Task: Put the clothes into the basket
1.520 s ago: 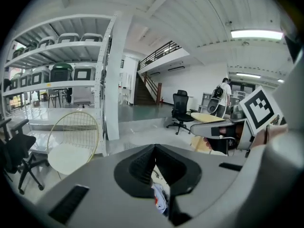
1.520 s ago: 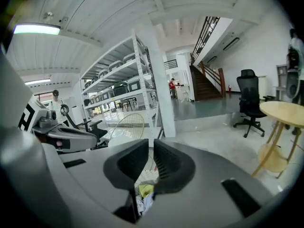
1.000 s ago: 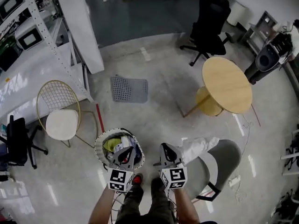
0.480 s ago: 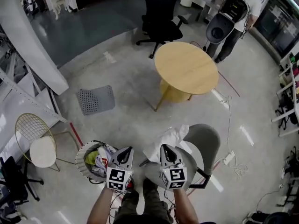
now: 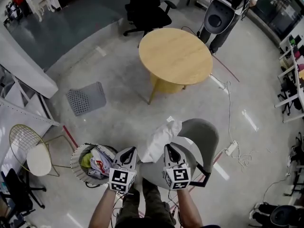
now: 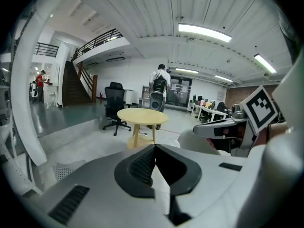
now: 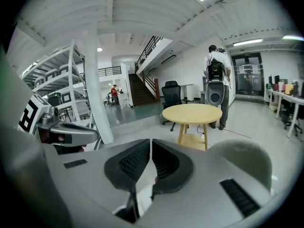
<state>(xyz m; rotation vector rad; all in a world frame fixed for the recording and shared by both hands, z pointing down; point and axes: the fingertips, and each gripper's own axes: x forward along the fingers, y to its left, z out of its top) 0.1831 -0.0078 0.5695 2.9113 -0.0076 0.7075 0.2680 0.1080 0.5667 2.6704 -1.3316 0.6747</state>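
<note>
A white garment point(image 5: 160, 137) lies draped over the front of a grey chair point(image 5: 205, 136), just ahead of and between my two grippers. The round basket point(image 5: 75, 156) stands on the floor to the left, holding several clothes point(image 5: 96, 160). My left gripper point(image 5: 128, 150) hovers beside the basket's right rim with its jaws shut and nothing in them point(image 6: 154, 147). The right gripper point(image 5: 169, 148) hangs over the chair seat, also shut and empty point(image 7: 150, 140). Each gripper view shows the other gripper alongside.
A round wooden table point(image 5: 175, 56) stands beyond the chair, with a black office chair point(image 5: 145, 8) and a person point(image 5: 227, 6) behind it. A wire chair point(image 5: 32, 156) and a grey mat point(image 5: 86, 99) are at the left. A cable and power strip point(image 5: 232, 148) lie at the right.
The head view has swung round: the basket has slid to the left and the grey chair with the white garment has come under the grippers. Both grippers stayed shut.
</note>
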